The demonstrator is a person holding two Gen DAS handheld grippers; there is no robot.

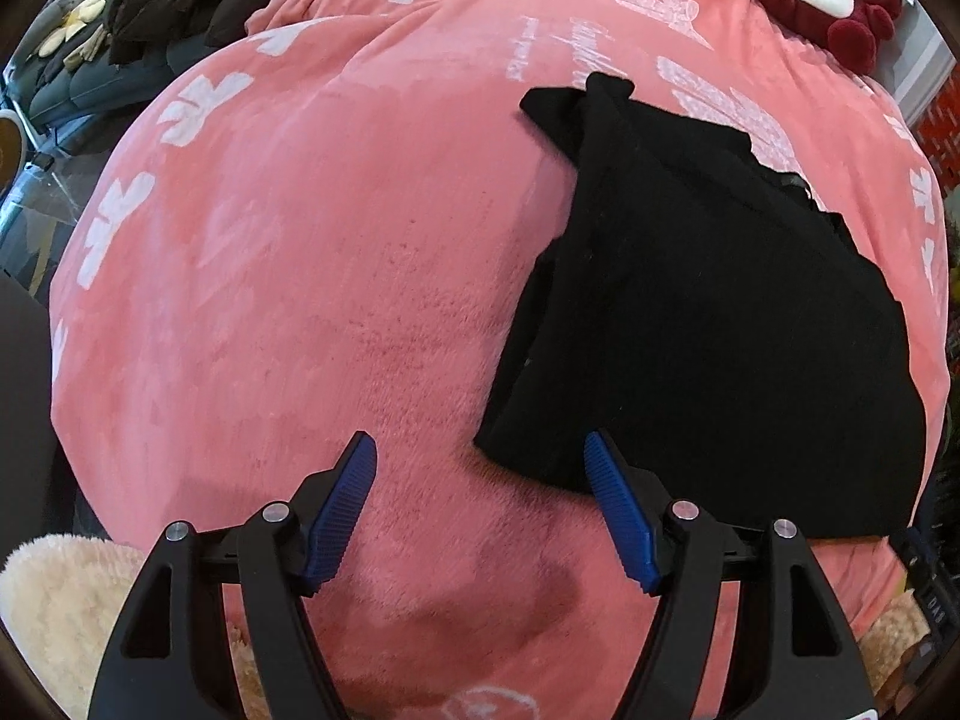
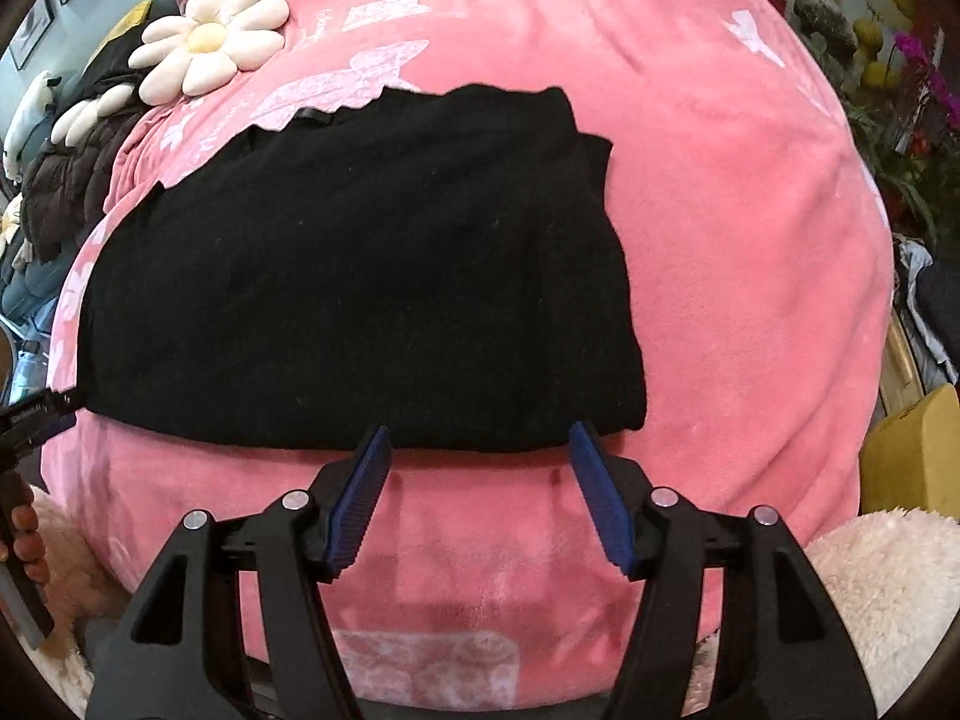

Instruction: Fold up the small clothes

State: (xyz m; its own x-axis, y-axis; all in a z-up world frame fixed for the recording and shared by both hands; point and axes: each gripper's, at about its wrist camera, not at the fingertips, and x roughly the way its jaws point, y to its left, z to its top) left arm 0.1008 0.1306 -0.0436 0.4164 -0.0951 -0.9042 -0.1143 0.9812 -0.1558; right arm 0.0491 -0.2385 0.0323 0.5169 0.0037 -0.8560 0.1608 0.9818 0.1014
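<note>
Left wrist view: I am holding the left hand-held gripper [image 1: 480, 450] with its jaws spread wide and nothing between them, its right pad overlapping the near corner of the folded black garment [image 1: 708, 300]. That garment is lying flat on the pink blanket [image 1: 288, 276]. Right wrist view: I am keeping the right hand-held gripper [image 2: 480, 441] parted and empty, fingertips at the garment's near edge. A daisy-shaped cushion [image 2: 210, 39] is resting beyond the garment.
</note>
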